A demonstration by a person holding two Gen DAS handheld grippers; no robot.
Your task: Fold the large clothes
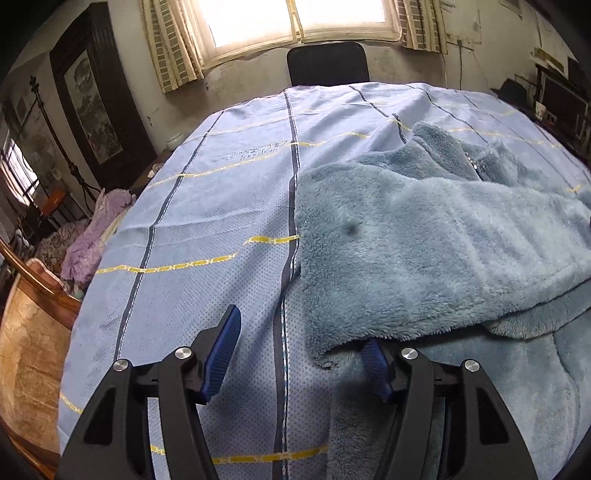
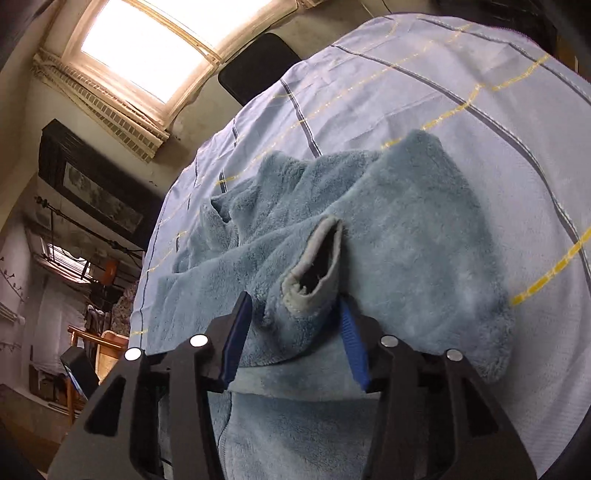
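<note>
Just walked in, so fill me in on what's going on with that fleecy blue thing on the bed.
A person with a hand-held tool in each hand is folding a fleecy blue garment spread on a blue striped sheet. The right tool stands open around the sleeve cuff, which sits between its fingers without being pinched. The left tool is open too, at the garment's left edge; its right finger is tucked under a folded-over flap, its left one over bare sheet. The folding looks unfinished: the upper part is still bunched.

Window (image 1: pixel 299 22) backlight blown out; fisheye edges dark.
</note>
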